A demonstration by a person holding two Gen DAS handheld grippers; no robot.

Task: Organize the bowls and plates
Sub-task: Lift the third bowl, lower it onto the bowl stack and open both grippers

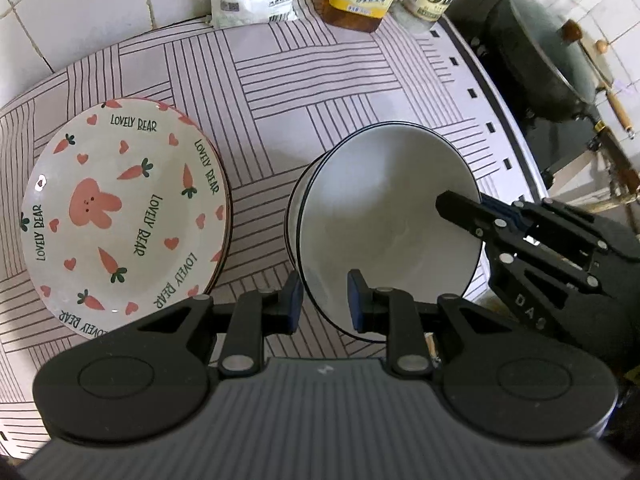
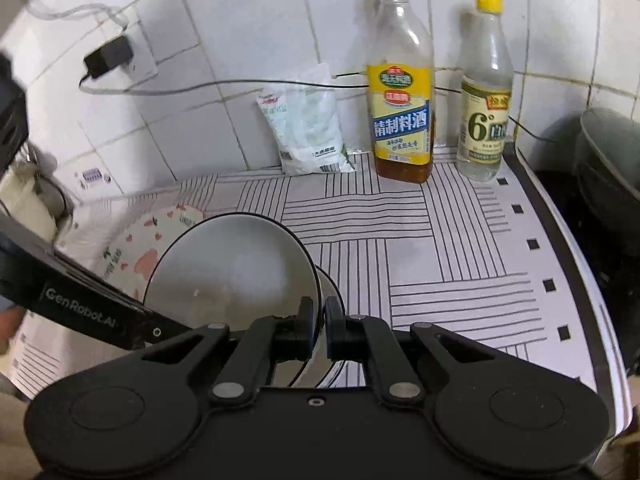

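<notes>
Rim of the tilted white ceramic bowl with a dark edge line sits pinched in the right tongs, resting in a second white bowl. Left tongs straddle its near rim, parted. Left of them: carrot-and-bunny printed plates.

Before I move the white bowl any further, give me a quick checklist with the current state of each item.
1. Right gripper clamped on the white bowl rim: ok.
2. Left gripper gripping the rim: not ok, straddling it but open.
3. Bowl level: not ok, tilted.
4. Second bowl nested underneath: ok, rim visible.
5. Bunny plate clear of the bowls: ok, apart.
6. Bottles out of the way: ok, back at the wall.
</notes>
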